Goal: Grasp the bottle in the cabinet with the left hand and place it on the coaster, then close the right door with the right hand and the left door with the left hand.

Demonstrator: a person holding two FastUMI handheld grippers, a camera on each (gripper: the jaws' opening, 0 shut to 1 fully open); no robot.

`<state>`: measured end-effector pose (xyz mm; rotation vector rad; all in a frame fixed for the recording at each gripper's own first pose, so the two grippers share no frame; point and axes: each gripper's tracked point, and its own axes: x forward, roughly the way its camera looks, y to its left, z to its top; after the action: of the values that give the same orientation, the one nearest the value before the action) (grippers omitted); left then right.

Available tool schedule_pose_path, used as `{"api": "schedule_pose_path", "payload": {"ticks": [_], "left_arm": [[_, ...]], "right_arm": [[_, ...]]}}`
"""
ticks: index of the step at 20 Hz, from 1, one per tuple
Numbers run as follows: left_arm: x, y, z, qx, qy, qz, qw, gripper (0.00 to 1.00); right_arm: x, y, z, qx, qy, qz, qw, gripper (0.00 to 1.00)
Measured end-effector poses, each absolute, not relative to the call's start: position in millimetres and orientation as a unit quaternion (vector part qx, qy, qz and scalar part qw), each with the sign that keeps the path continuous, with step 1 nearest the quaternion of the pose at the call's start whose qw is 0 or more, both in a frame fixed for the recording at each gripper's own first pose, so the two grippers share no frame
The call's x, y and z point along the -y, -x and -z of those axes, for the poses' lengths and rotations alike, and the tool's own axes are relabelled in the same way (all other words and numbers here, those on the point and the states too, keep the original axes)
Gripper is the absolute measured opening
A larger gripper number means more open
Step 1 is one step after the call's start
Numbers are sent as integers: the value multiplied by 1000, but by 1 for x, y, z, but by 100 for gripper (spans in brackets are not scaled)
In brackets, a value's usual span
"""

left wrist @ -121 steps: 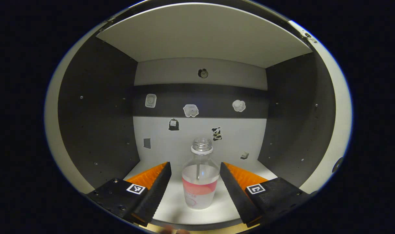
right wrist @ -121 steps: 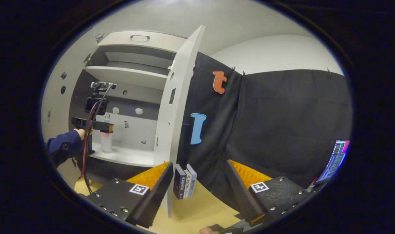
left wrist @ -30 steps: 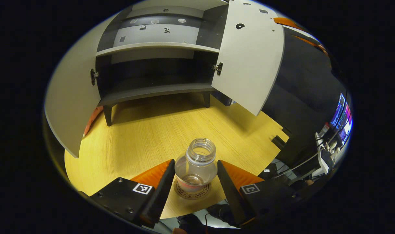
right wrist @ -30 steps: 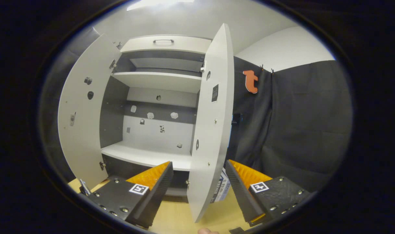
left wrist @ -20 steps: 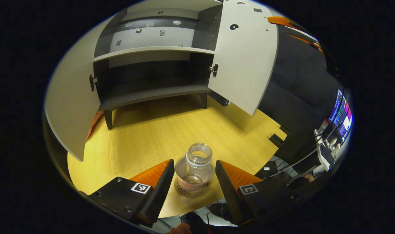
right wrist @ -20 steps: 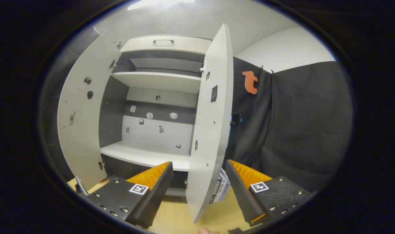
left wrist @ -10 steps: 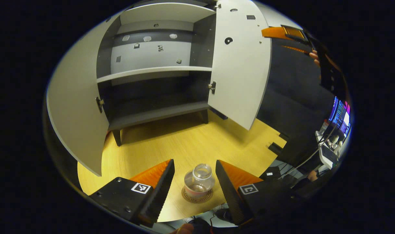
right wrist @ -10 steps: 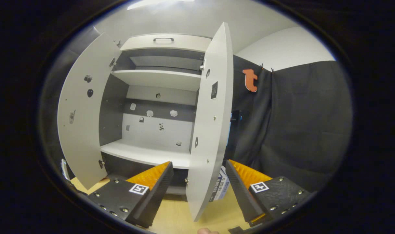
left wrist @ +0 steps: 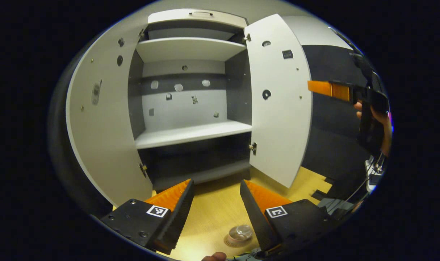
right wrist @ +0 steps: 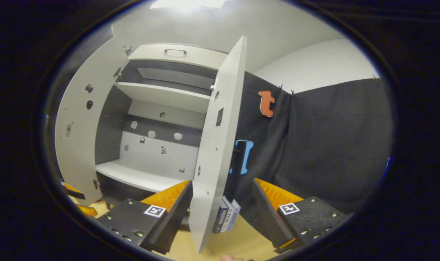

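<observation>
The clear bottle (left wrist: 241, 232) stands on the round coaster (left wrist: 230, 242) at the bottom of the left gripper view, below and behind my left gripper (left wrist: 216, 181), which is open and holds nothing. The cabinet's right door (left wrist: 279, 101) and left door (left wrist: 100, 119) both stand open around the white shelf (left wrist: 191, 132). A hand (left wrist: 382, 123) holds my right gripper (left wrist: 330, 88) beyond the right door's outer side. In the right gripper view the right gripper (right wrist: 221, 181) is open. The right door (right wrist: 214, 145) stands edge-on between its fingers, close by the left one.
The cabinet stands on a yellow wooden table (left wrist: 216, 214). A few books (right wrist: 227, 217) stand upright behind the right door, against the black cloth wall (right wrist: 332, 145). A drawer with a handle (right wrist: 174, 51) tops the cabinet.
My left gripper has risen and tilted up away from the bottle, which stays on the coaster. The right gripper has shifted so the right door's edge sits nearer its left finger.
</observation>
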<state>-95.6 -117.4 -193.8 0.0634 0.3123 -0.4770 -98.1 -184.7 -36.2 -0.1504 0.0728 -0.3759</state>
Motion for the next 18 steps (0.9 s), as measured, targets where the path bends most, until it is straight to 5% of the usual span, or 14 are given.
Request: {"api": "schedule_pose_path", "payload": {"ticks": [9, 18], "left_arm": [[84, 69, 109, -90, -9, 158, 983, 92], [43, 70, 95, -76, 13, 105, 991, 94]], "right_arm": [[251, 97, 31, -28, 86, 277, 957, 98], [246, 82, 32, -26, 88, 263, 960, 96]]}}
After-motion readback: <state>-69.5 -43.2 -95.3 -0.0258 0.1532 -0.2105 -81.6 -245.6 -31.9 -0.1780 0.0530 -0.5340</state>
